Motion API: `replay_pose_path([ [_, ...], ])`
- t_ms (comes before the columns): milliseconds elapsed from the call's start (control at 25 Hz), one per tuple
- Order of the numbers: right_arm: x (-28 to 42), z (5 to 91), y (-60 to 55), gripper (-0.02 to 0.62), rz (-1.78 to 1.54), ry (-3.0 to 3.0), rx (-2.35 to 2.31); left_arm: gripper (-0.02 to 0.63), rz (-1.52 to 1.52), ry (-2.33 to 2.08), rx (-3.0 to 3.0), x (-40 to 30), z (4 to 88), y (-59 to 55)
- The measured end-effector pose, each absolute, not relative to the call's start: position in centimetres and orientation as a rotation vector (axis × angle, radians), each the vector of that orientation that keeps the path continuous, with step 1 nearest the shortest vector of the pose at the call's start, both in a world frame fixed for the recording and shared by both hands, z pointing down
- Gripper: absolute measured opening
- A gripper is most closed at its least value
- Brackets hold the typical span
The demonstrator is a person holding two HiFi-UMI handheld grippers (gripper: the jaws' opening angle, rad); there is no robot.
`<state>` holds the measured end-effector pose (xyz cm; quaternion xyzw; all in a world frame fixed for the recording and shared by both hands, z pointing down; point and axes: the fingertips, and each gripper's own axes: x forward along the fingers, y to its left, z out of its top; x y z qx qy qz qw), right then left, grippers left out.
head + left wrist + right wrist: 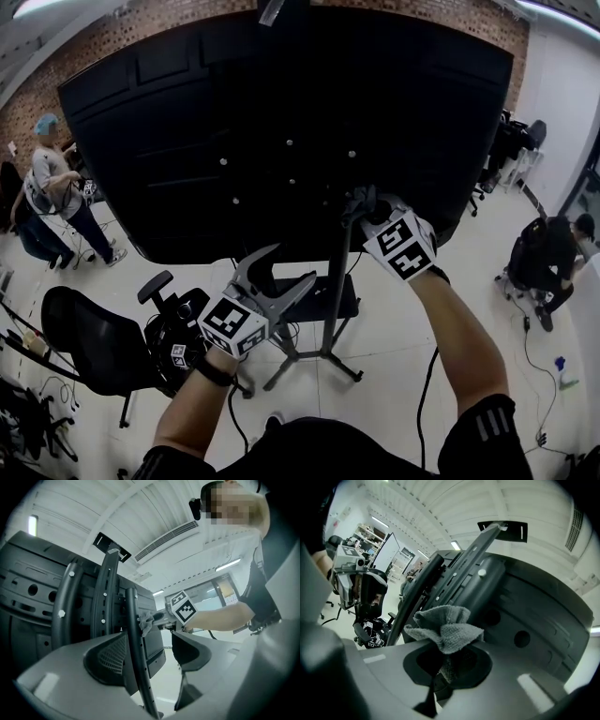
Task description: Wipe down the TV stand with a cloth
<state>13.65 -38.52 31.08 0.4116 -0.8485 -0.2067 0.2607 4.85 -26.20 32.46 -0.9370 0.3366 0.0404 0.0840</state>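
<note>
- We see the right hand-held gripper clamped on the grey cloth, which touches the TV stand pole.
- Our left hand-held gripper gapes open nearby.

The lower end of the cloth was hidden within the clamped jaws of the right gripper. The left gripper obscured part of the shelf of the TV stand.

Ceiling strip lights above and beyond the jaws lit the room evenly and brightly. The black TV back swallowed detail. The 2 gripper views bent strongly, with dark corners; the near jaws were soft, the cloth sharp.
</note>
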Motion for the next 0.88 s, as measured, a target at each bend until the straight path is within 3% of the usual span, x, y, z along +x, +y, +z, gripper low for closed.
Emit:
replay_pose_path([
  [880,12.2,46.6,-37.8,0.023,-0.162,-2.385,1.13,0.325,-0.019,1.02,-2.968,4.1,42.4,-27.8],
])
